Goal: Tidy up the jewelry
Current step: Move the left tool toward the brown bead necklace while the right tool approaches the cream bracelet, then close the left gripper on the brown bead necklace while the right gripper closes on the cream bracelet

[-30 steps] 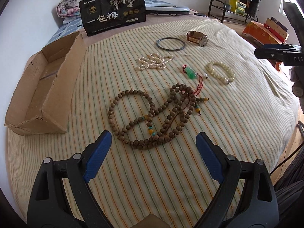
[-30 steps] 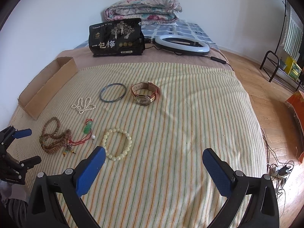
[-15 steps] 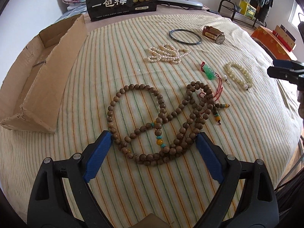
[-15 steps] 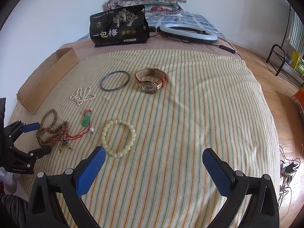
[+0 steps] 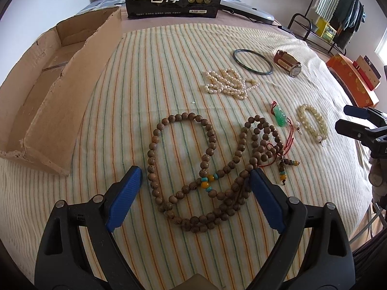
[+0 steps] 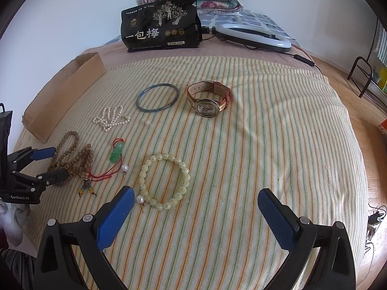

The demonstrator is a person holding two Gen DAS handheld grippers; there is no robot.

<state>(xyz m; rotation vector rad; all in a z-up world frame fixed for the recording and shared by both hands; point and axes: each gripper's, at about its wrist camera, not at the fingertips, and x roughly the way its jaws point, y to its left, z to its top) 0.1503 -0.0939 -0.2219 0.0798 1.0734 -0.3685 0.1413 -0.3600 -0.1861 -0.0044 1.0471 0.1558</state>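
Striped bedding [image 6: 241, 145] carries the jewelry spread across it. Over the long wooden bead necklace [image 5: 205, 169], the left gripper [image 5: 193, 188] hangs with jaws spread wide, grasping nothing. Wide apart and empty too, the right gripper [image 6: 196, 207] hovers just beside the pale bead bracelet [image 6: 164, 181]. Farther back lie a jade pendant [image 6: 116, 153], pearl strand [image 6: 111, 118], blue bangle [image 6: 157, 97] and wristwatch [image 6: 208, 99]. An open cardboard box [image 5: 48, 91] sits at the bedding's left edge.
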